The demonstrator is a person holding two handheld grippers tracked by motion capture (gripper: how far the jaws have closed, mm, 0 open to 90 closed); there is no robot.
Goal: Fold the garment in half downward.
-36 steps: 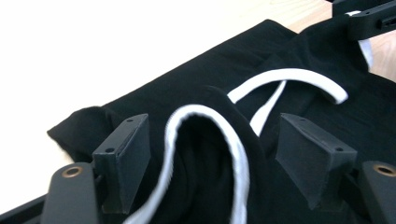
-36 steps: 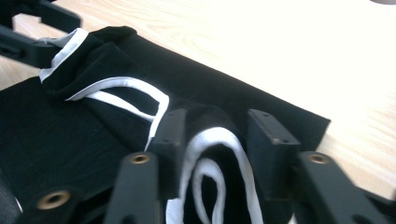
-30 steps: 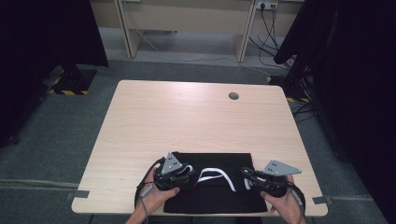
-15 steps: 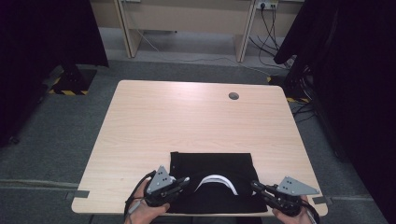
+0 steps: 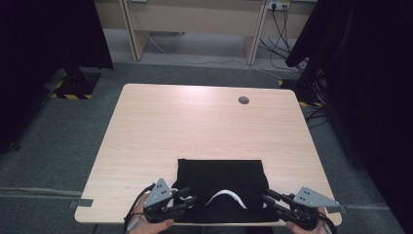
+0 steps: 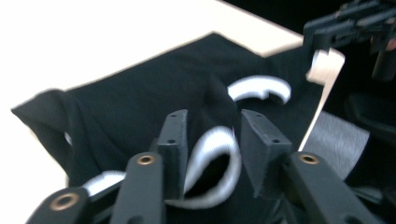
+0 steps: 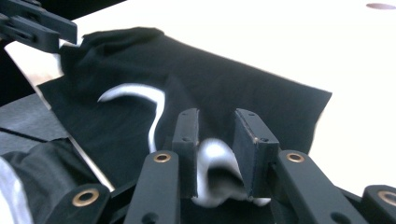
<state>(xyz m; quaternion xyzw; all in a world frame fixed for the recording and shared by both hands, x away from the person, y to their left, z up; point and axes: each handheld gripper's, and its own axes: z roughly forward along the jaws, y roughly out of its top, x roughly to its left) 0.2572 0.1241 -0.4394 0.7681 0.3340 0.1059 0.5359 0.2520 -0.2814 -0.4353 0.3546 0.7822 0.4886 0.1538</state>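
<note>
My left gripper (image 5: 187, 201) is black, with a grey three-cornered plate (image 5: 158, 191) bolted on top and a black cable (image 5: 135, 207) looping off its outer side. My right gripper (image 5: 267, 200) matches it: black body, the same grey plate (image 5: 315, 197) on top. In the left gripper view each black arm carries a brass-ringed screw (image 6: 146, 160), and the flat rectangular pads (image 6: 176, 147) show small screw holes. In the right gripper view, the pads (image 7: 250, 144) look scuffed along their edges.
</note>
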